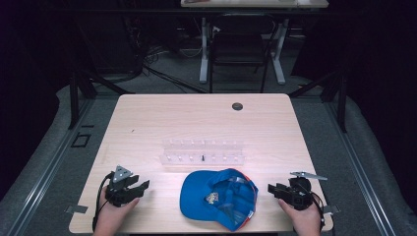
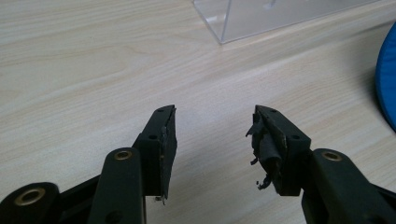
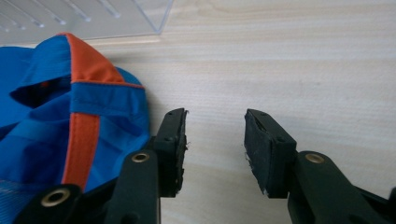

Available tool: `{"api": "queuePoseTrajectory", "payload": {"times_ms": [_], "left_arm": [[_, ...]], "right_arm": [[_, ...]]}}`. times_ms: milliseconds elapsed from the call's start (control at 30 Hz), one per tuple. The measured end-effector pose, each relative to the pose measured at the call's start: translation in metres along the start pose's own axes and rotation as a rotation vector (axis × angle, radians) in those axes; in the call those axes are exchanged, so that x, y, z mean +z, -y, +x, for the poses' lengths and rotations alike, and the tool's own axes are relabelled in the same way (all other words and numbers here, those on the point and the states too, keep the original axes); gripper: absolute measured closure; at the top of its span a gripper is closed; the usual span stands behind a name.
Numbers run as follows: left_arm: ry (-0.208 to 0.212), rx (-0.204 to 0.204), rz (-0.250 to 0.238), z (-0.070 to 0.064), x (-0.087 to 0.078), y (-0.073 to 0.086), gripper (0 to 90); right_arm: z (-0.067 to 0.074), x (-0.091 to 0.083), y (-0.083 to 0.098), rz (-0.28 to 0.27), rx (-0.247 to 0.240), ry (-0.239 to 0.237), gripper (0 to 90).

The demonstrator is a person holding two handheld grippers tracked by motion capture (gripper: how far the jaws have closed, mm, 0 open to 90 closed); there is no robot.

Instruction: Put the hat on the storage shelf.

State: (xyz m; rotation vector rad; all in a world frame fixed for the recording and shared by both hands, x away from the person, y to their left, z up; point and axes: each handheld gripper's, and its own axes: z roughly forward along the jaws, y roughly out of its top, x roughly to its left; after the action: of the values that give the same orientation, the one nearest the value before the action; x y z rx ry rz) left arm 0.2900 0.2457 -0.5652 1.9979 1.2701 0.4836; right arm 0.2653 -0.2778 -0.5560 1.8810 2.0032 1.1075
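Two empty, wide-open tools, left [image 1: 141, 187] and right [image 1: 272, 189], either side of a blue cap [image 1: 219, 198], its far edge cut off in the left gripper view.

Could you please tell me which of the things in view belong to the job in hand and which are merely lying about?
Belonging to the job:
- blue cap, lying between the grippers
- left gripper, open
- right gripper, open
- clear rack, likely, just behind the cap

Lying about:
- chair beyond the table
- second table at the back
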Motion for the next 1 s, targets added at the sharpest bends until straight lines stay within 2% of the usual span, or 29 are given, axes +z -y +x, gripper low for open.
{"api": "queuePoseTrajectory", "payload": {"times_ms": [200,467,533,667,1000], "left_arm": [[0.023,-0.009,0.004,-0.002,0.001,-0.003,46.1],[0.037,-0.004,0.001,-0.004,0.002,-0.006,44.8],[0.035,-0.012,-0.001,-0.004,0.003,-0.007,44.8],[0.037,-0.022,0.002,-0.004,0.003,-0.007,44.8],[0.037,-0.004,0.020,-0.005,0.005,-0.007,45.1]], "right_arm": [[0.003,-0.002,0.001,0.035,0.024,-0.073,52.6],[0.010,-0.010,0.003,0.008,0.061,-0.156,53.0],[0.011,-0.011,0.003,0.022,0.063,-0.161,53.9],[0.015,-0.011,0.002,0.053,0.064,-0.134,54.9],[0.023,-0.016,-0.011,0.128,0.076,-0.146,57.1]]}}
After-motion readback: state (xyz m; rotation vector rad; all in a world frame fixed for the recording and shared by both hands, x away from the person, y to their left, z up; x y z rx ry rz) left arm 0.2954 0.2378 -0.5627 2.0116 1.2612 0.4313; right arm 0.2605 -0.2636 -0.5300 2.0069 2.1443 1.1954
